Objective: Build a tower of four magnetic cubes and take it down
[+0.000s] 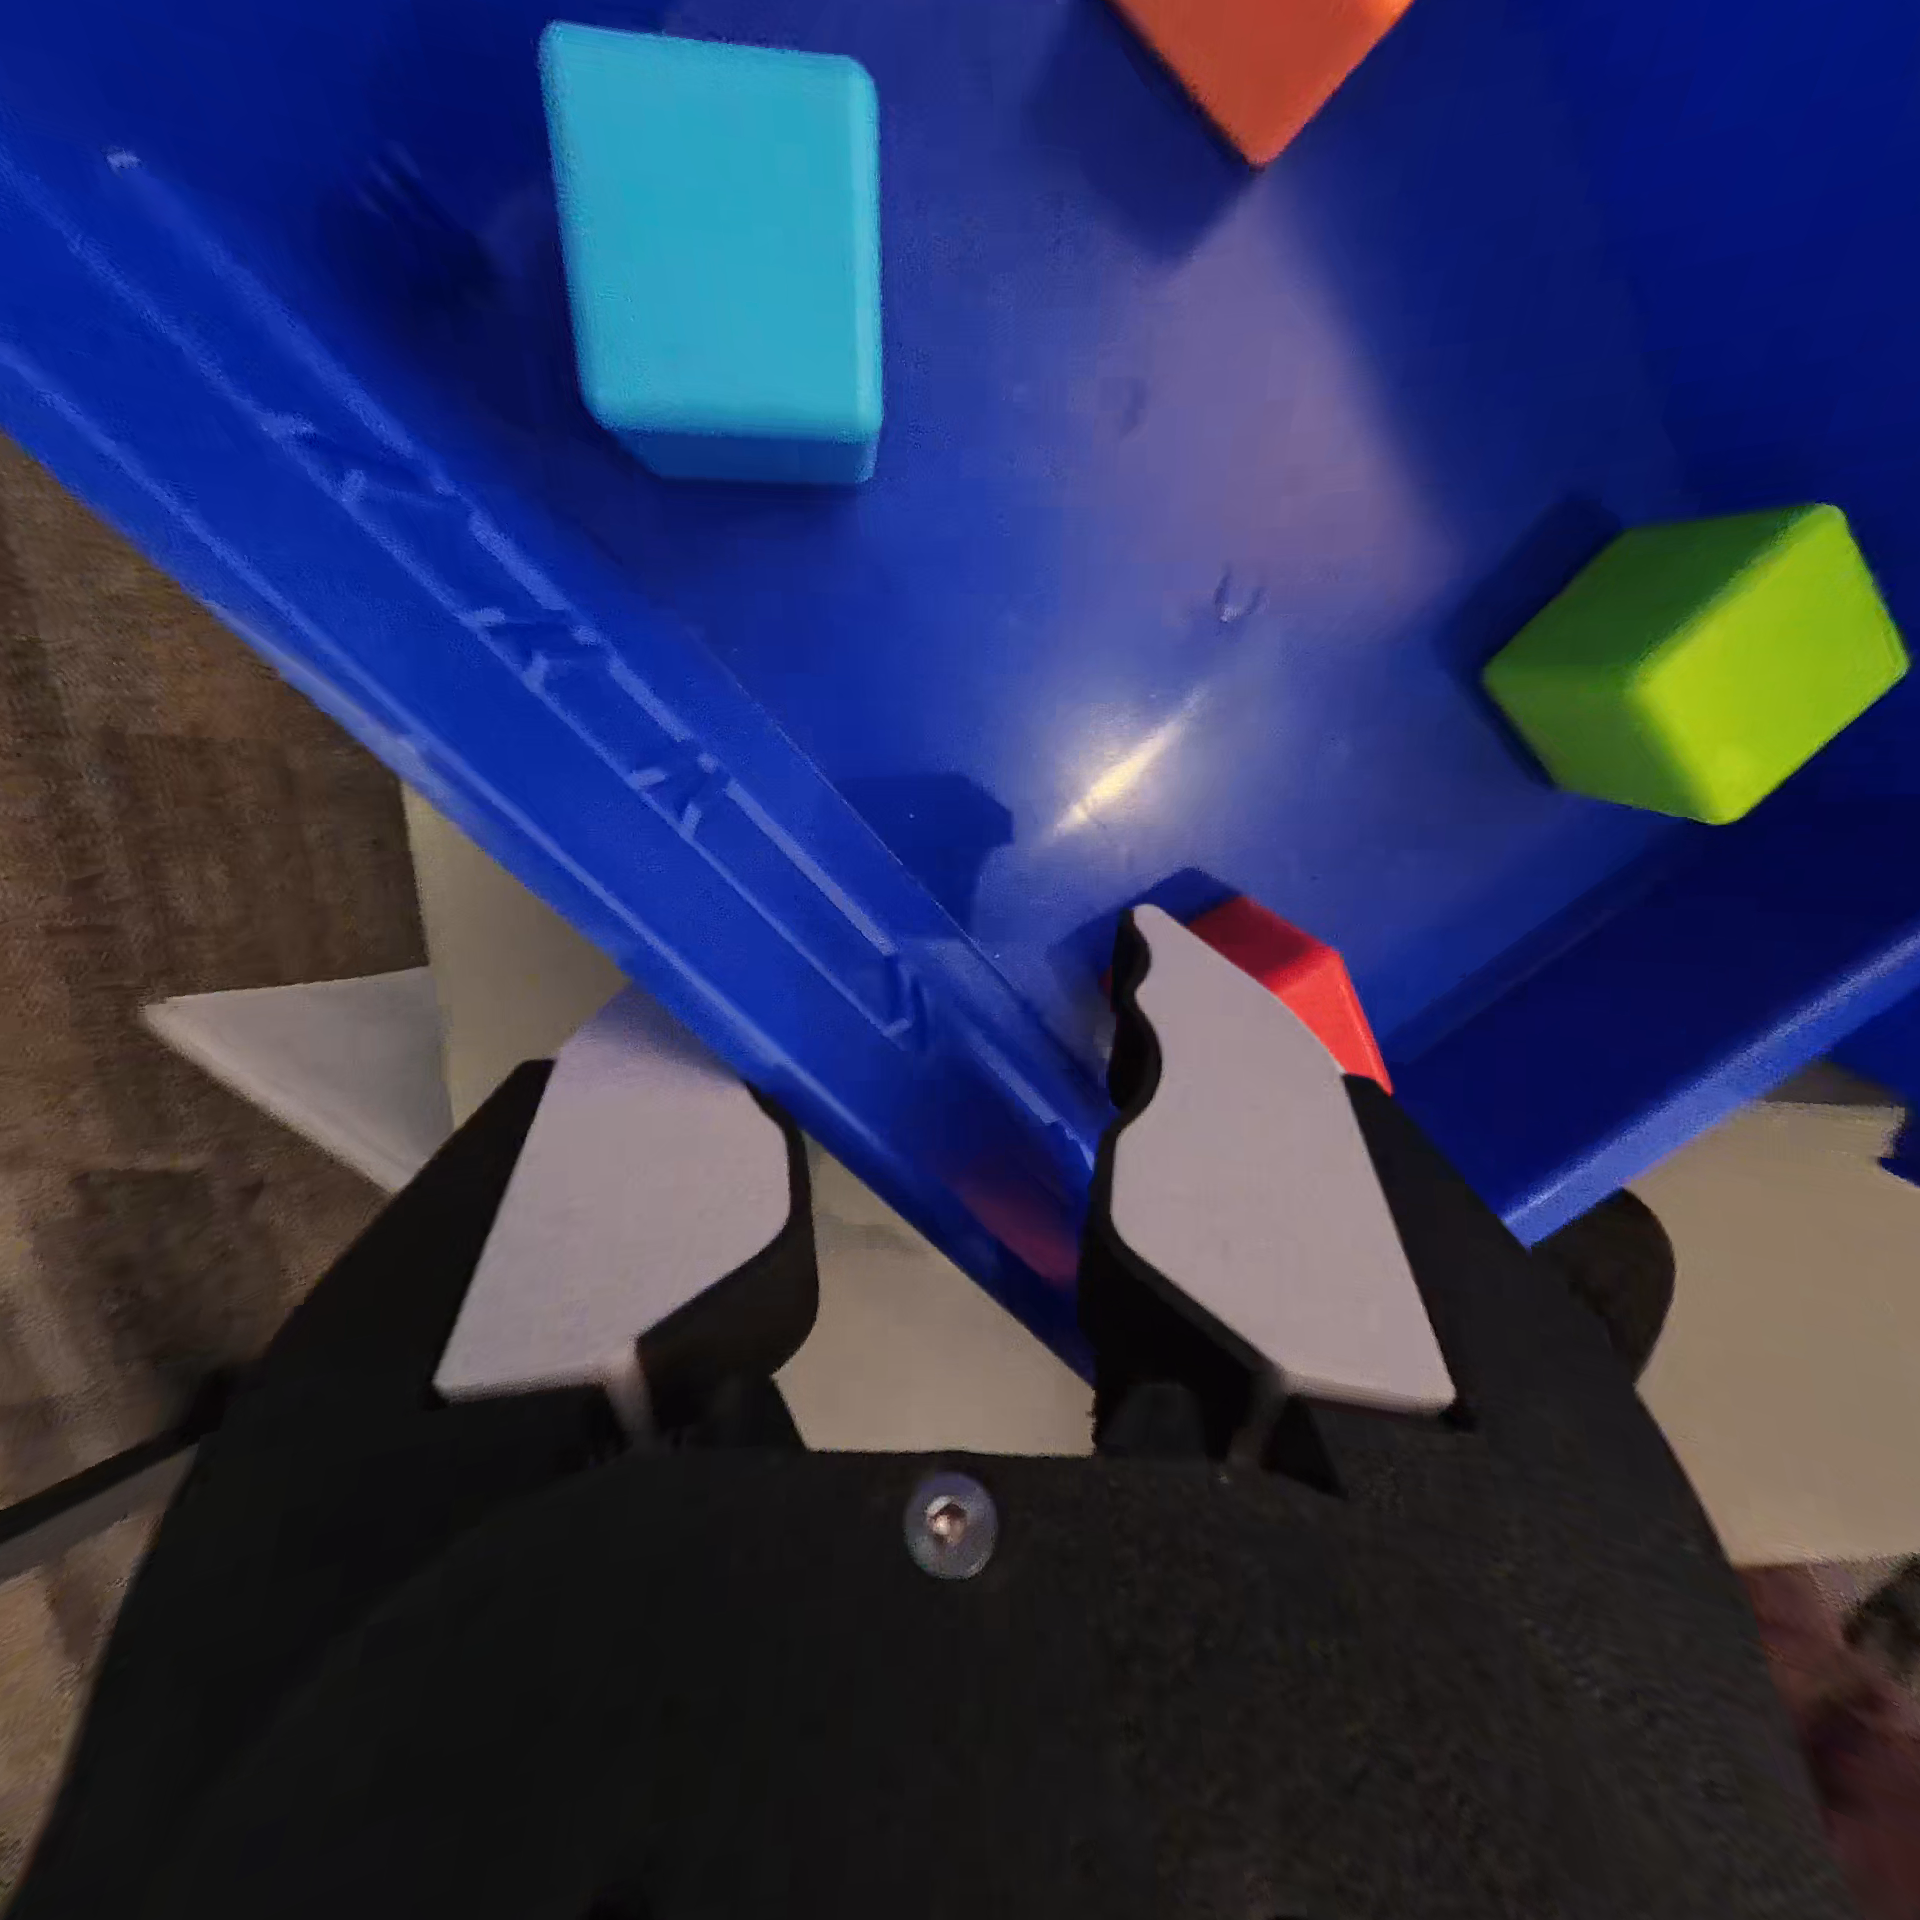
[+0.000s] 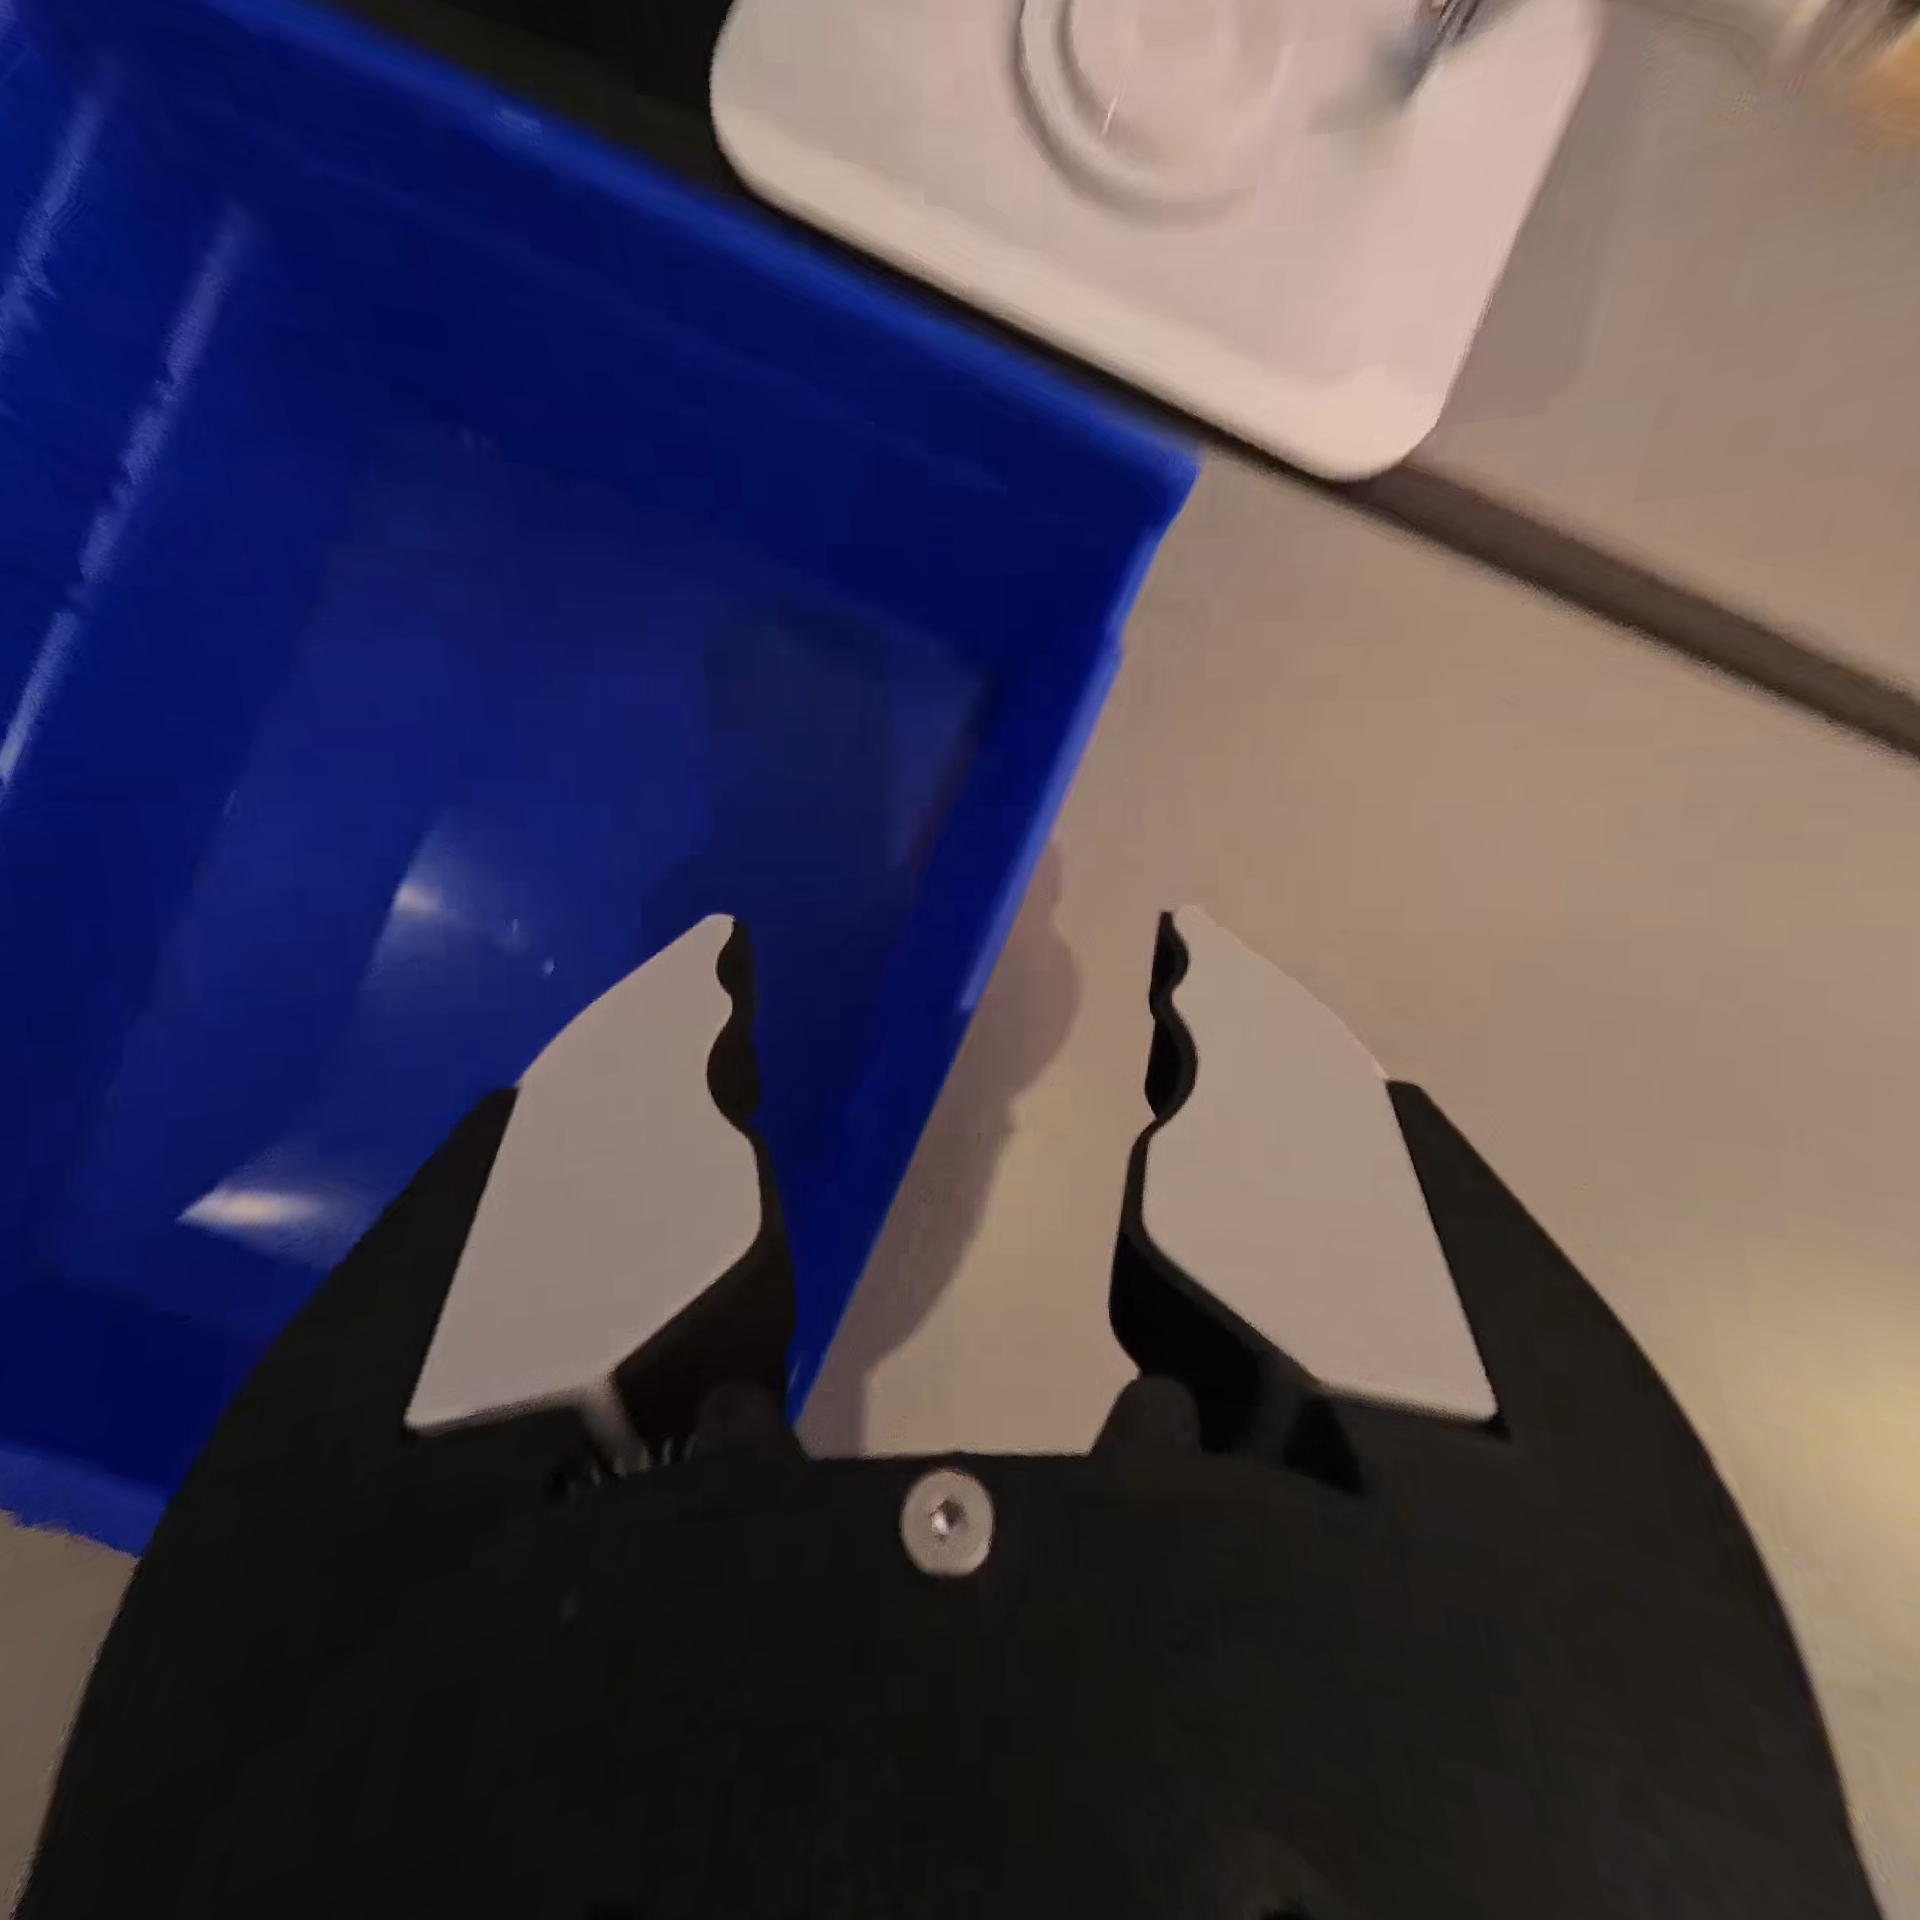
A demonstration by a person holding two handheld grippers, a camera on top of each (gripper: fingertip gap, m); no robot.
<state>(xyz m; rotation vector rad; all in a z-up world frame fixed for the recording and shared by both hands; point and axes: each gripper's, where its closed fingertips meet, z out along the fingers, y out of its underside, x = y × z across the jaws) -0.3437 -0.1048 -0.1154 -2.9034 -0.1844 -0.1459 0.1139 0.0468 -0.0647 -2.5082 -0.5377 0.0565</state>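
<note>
Straddling the bin (image 1: 644, 831) wall, my left claw (image 1: 935, 997) gapes beside red cube (image 1: 1299, 971); right claw (image 2: 948, 925) open, empty.

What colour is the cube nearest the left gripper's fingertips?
Red cube, partly hidden behind one finger; clearest in the left wrist view.

Blue bin wall (image 1: 644, 831) between the left gripper's fingers (image 1: 1226, 1039); wide bare floor among 4 cubes.

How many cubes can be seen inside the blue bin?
4. Light blue cube far left; orange cube cut by the top edge; green cube at right; red cube in the near corner, partly hidden behind the left hand-held gripper. Others may be hidden.
</note>
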